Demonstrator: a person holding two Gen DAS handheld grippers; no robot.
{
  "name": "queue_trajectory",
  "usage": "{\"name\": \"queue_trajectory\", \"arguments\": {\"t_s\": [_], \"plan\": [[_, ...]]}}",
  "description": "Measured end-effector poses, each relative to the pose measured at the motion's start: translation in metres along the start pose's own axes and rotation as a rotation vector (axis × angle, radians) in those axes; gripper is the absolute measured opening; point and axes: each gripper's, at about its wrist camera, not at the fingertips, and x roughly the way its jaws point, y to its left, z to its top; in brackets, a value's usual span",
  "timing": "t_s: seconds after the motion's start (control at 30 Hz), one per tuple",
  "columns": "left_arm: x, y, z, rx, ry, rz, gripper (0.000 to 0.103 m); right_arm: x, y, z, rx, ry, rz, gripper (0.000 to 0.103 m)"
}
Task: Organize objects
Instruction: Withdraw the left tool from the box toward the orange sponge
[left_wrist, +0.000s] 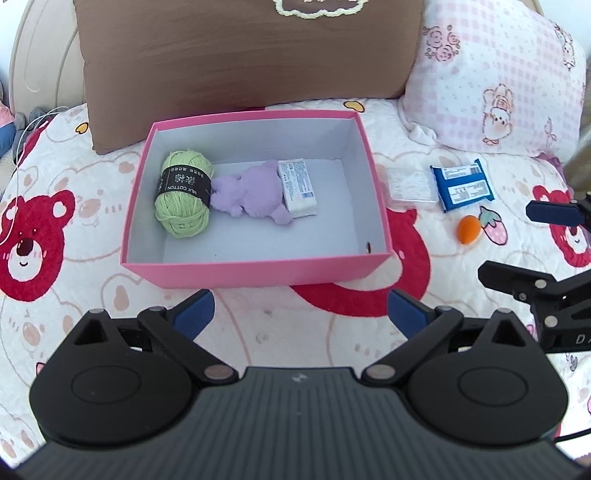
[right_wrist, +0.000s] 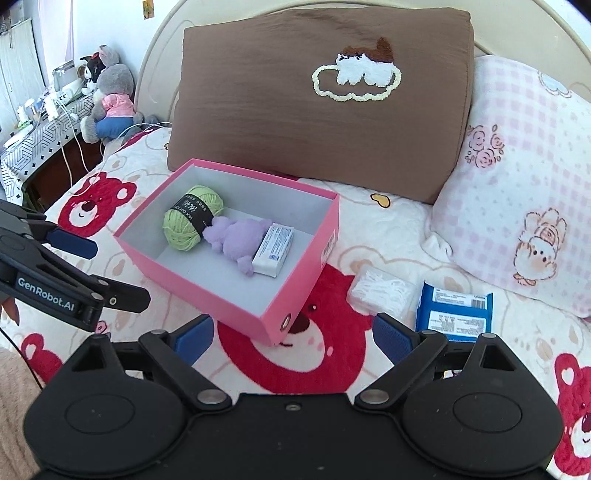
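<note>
A pink box (left_wrist: 255, 275) (right_wrist: 207, 291) lies on the bed. Inside it are a green yarn ball (left_wrist: 183, 192) (right_wrist: 192, 218), a purple plush toy (left_wrist: 251, 192) (right_wrist: 236, 236) and a white wrapped bar (left_wrist: 299, 186) (right_wrist: 275, 249). Right of the box lie a clear bag of white swabs (left_wrist: 410, 184) (right_wrist: 384, 291), a blue packet (left_wrist: 463, 184) (right_wrist: 454, 312) and an orange egg-shaped sponge (left_wrist: 468, 229). My left gripper (left_wrist: 301, 310) (right_wrist: 122, 273) hovers open in front of the box, holding nothing. My right gripper (right_wrist: 293, 332) (left_wrist: 504, 240) is open and holds nothing, near the box's right corner.
A brown pillow (right_wrist: 314, 122) stands right behind the box, with a pink checked pillow (right_wrist: 524, 192) to its right. The bedspread (left_wrist: 277, 332) has red bear prints. Plush toys (right_wrist: 110, 96) and a cluttered side table (right_wrist: 33, 147) with cables sit beyond the bed's left edge.
</note>
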Motion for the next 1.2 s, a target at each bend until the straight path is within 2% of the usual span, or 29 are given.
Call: {"name": "queue_trajectory", "arguments": {"t_s": [0.33,0.73,0.93,1.1,1.2], "plan": [[-0.016,-0.022,-0.01,0.047,0.007,-0.01,0.101,-0.027,-0.016,-0.012,0.043,0.006,0.012,0.095],[-0.016,-0.051,-0.023,0.098,0.022,-0.004,0.101,-0.047,-0.036,-0.034,0.084,0.003,0.001,0.095],[-0.017,-0.067,-0.027,0.136,0.031,-0.023,0.101,-0.052,-0.04,-0.042,0.073,0.007,-0.008,0.095],[-0.013,-0.075,-0.026,0.12,0.042,-0.049,0.101,-0.054,-0.051,-0.051,0.084,0.012,-0.025,0.095],[-0.008,-0.079,-0.024,0.096,0.027,0.006,0.101,-0.054,-0.059,-0.056,0.097,0.014,-0.042,0.095]]}}
